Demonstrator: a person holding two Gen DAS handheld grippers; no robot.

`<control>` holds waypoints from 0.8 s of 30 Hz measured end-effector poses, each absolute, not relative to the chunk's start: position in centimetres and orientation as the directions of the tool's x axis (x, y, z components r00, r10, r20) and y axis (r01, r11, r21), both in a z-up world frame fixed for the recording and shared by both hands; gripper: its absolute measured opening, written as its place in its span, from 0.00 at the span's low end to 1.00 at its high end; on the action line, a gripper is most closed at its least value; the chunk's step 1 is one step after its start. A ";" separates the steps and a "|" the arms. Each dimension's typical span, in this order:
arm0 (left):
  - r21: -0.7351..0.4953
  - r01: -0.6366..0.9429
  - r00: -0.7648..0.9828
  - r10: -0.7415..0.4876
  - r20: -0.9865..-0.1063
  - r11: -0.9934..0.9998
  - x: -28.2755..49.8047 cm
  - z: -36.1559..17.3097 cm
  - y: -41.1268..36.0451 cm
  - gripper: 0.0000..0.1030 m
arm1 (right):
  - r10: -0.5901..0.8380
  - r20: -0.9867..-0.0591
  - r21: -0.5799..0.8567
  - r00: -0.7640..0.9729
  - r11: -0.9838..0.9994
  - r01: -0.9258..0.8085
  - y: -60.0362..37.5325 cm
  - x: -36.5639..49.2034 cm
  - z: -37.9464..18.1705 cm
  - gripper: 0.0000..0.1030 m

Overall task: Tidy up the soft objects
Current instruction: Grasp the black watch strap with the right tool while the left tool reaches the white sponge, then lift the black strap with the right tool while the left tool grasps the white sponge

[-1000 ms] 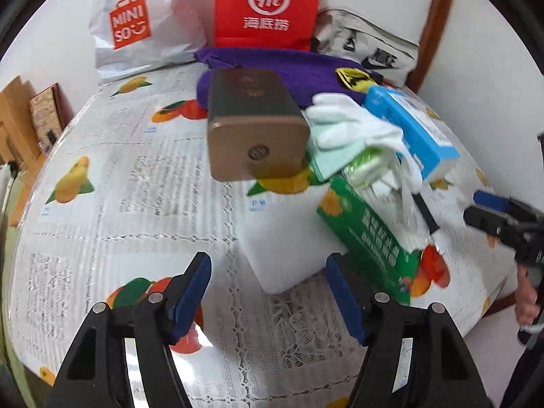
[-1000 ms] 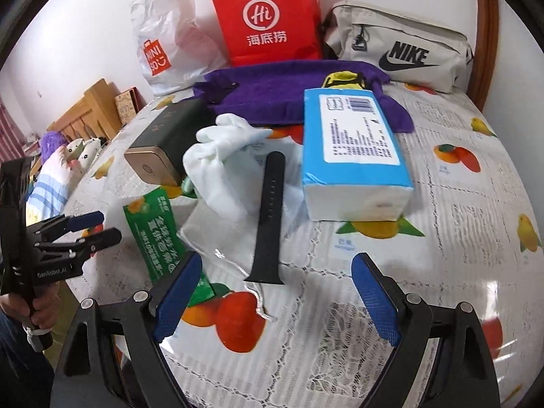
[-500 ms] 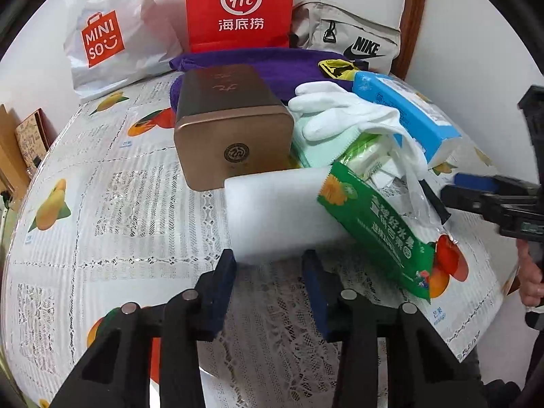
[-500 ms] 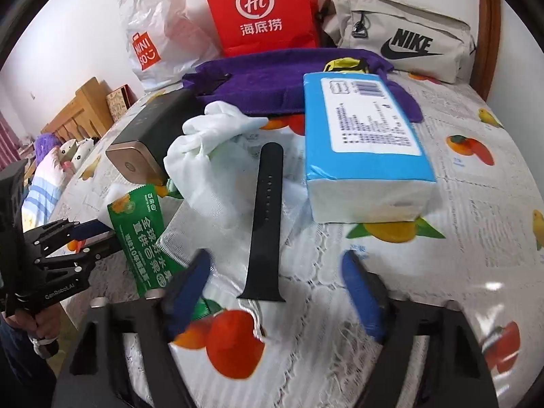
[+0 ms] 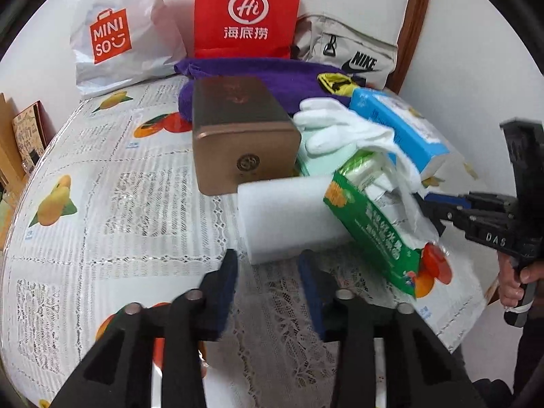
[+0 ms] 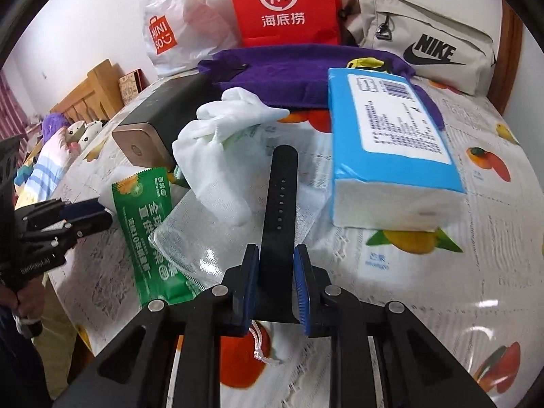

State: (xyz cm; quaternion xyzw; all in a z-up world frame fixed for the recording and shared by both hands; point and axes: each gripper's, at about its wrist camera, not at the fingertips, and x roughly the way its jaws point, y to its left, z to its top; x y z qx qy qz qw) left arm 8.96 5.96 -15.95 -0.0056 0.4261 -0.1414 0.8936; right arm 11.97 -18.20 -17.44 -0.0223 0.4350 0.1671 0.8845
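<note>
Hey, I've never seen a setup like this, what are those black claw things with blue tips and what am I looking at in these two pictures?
They are hand-held grippers: a person holds one in each hand, and each carries a wide-angle camera looking along its two fingers. One picture is from the left gripper, the other from the right gripper.

On the fruit-print tablecloth lie a white foam block, a green packet, white gloves, a blue tissue pack, a bronze tin and a purple cloth, with bags behind.

The right gripper has just closed on a black watch strap. The left gripper's jaws have just reopened slightly; they sit just short of the foam block, holding nothing.
</note>
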 end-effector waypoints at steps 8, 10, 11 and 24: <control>-0.095 0.277 0.655 -0.260 -0.709 0.956 9.7 -13.9 5.5 0.66 | 0.261 -0.776 0.081 0.574 0.944 -0.321 -20.1 9.9 -16.8 0.20; -0.103 0.268 0.665 -0.261 -0.699 0.958 10.3 -13.5 5.4 0.66 | 0.258 -0.771 0.088 0.582 0.948 -0.304 -20.8 9.5 -16.6 0.20; -0.111 0.263 0.671 -0.264 -0.693 0.959 10.8 -13.3 5.4 0.66 | 0.259 -0.769 0.093 0.584 0.950 -0.298 -21.1 9.4 -16.5 0.20; -0.148 0.220 0.587 -0.252 -0.769 0.964 11.9 -16.0 5.7 0.66 | 0.265 -0.764 0.078 0.588 0.943 -0.324 -20.4 9.6 -16.9 0.26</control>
